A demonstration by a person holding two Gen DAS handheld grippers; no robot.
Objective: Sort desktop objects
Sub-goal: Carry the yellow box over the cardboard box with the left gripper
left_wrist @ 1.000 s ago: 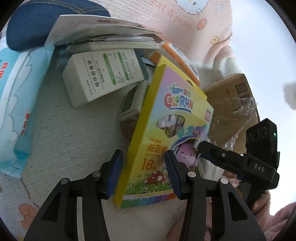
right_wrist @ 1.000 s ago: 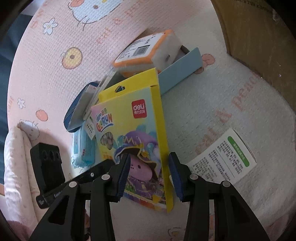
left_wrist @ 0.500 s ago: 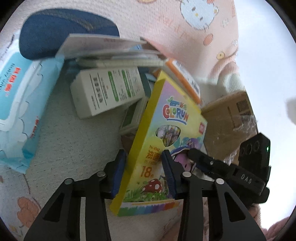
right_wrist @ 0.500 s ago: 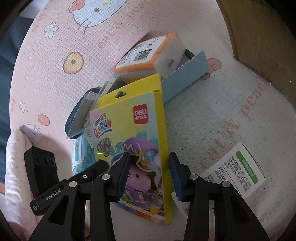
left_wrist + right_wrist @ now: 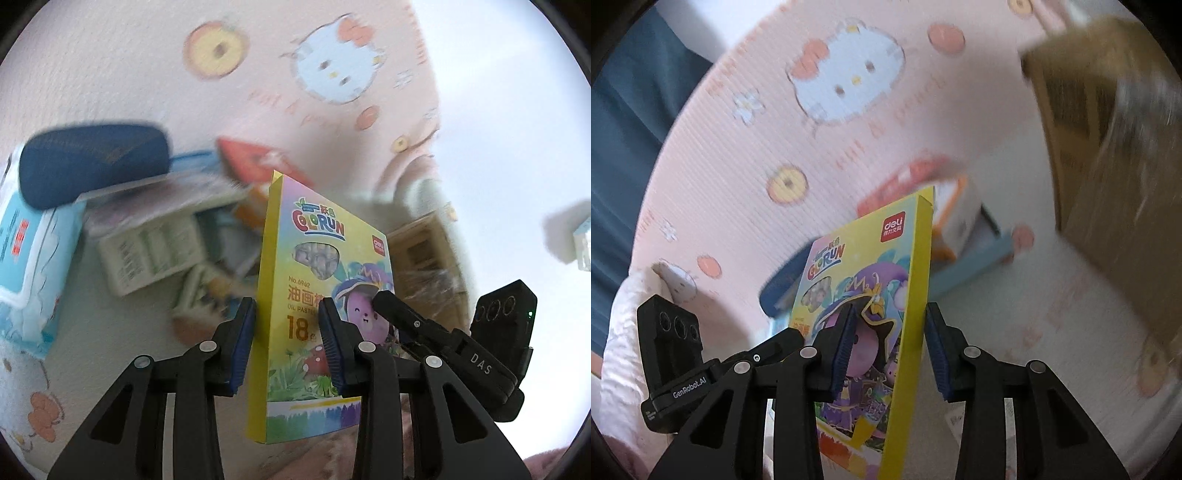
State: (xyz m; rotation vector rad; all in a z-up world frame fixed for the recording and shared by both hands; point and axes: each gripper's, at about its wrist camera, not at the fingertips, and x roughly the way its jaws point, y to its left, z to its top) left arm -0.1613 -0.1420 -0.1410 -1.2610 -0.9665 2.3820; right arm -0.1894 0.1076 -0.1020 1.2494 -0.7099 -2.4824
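Above the mat (image 5: 110, 92), crayon box (image 5: 314, 295) now lifted, both grippers' jaws just closed, pinching it.

Left gripper (image 5: 287, 332): black angular arms, blue ribbed pads, silver rivets. Right gripper (image 5: 889, 341): same build. Beside each, other unit's black camera block, three lenses; lettering "DAS", "GenRobot.AI".
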